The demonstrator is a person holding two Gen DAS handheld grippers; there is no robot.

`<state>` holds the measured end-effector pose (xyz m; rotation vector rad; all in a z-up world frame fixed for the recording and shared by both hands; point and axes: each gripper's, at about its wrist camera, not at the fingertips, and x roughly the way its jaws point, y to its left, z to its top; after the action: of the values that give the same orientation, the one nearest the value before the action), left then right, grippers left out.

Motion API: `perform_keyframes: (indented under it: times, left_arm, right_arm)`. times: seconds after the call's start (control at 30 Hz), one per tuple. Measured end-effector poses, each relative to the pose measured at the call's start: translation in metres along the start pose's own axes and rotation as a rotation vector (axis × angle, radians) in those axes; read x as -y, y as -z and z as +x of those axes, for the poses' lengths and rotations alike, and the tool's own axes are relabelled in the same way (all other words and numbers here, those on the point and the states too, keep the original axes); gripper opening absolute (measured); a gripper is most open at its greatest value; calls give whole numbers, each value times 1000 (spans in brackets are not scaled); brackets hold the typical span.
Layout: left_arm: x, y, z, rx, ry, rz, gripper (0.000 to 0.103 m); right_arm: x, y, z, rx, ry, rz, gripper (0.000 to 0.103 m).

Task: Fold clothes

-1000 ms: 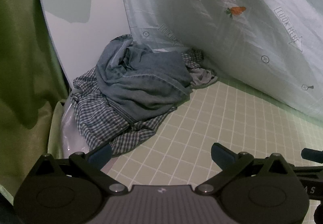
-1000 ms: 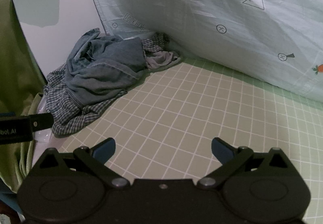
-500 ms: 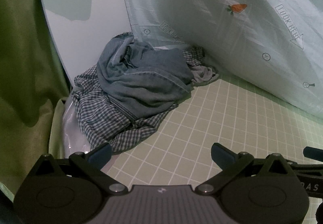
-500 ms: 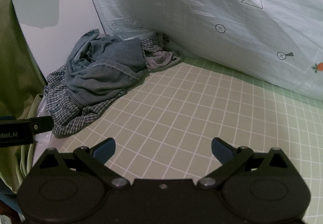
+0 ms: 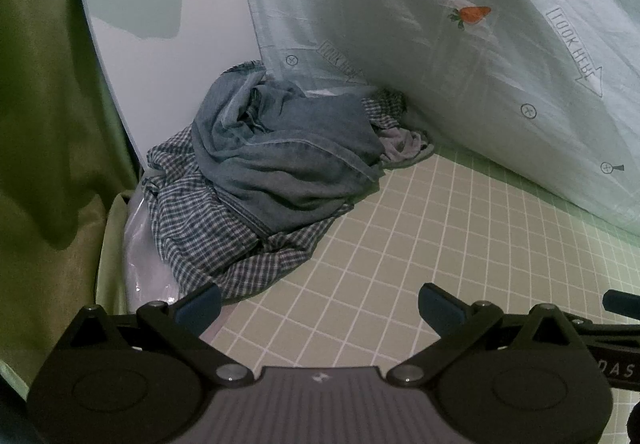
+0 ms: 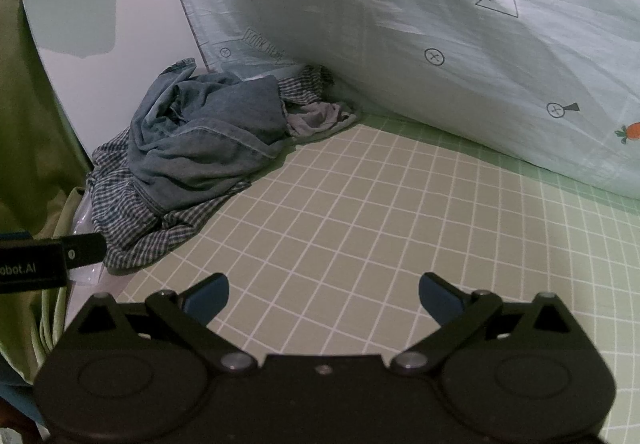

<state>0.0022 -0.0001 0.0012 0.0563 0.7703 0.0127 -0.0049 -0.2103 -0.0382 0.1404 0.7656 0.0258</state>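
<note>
A crumpled pile of clothes lies in the corner of a green checked bed sheet (image 5: 420, 244). On top is a blue denim garment (image 5: 288, 160), also in the right wrist view (image 6: 204, 140). Under it is a blue-and-white checked shirt (image 5: 216, 240) (image 6: 132, 216), with a small grey garment (image 5: 404, 144) (image 6: 316, 120) behind. My left gripper (image 5: 318, 304) is open and empty, just short of the pile. My right gripper (image 6: 322, 294) is open and empty, farther right over bare sheet. The left gripper's side shows in the right wrist view (image 6: 52, 260).
A large pale quilt with carrot prints (image 5: 460, 24) (image 6: 440, 24) slopes up behind the pile. A white panel (image 5: 160, 44) stands at the left. A green curtain (image 5: 44, 104) hangs at the far left. Clear plastic (image 5: 140, 244) lies beside the shirt.
Both grippers have crept slightly toward the pile; the clothes sit a little larger and lower in view. Jaws stay open. The clothes have not moved.
</note>
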Motion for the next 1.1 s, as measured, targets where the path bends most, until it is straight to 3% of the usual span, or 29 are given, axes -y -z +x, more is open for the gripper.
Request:
perform_keyframes:
  times: [0.73,1.1]
  left_arm:
    - [-2,-1,10,-32,5,-16,103]
    - [-24,-19,36,-80,15,-112,103]
  right_arm:
    - [3,0,2,-17,2,-6,103]
    - [3,-19,20,-14,11,-43,103]
